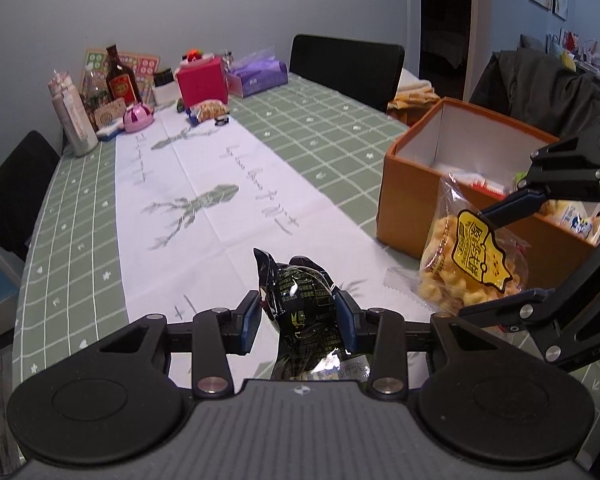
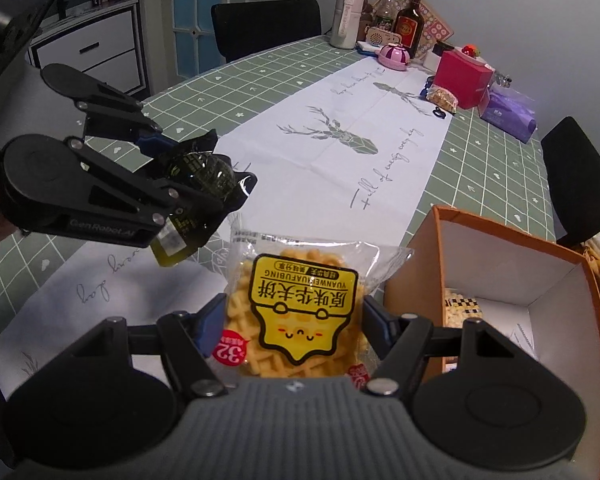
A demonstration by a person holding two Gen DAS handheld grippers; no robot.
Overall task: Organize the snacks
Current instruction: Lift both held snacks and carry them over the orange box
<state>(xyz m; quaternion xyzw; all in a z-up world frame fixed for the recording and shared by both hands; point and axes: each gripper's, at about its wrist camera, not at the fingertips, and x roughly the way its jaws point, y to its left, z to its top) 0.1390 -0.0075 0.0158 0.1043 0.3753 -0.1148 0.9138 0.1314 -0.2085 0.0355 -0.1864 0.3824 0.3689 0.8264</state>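
- A dining table under a green checked cloth with a white runner fills the room's middle; an orange box stands open at one edge.
- The left gripper clamps a dark snack packet, lifted off the table beside the box.
- The right gripper grips a yellow waffle bag, just beside the box's near wall.
- Some snacks already lie inside the box; these two, plus a bag far from the box, remain.
- The runner beside the box lies bare, leaving free room to move.
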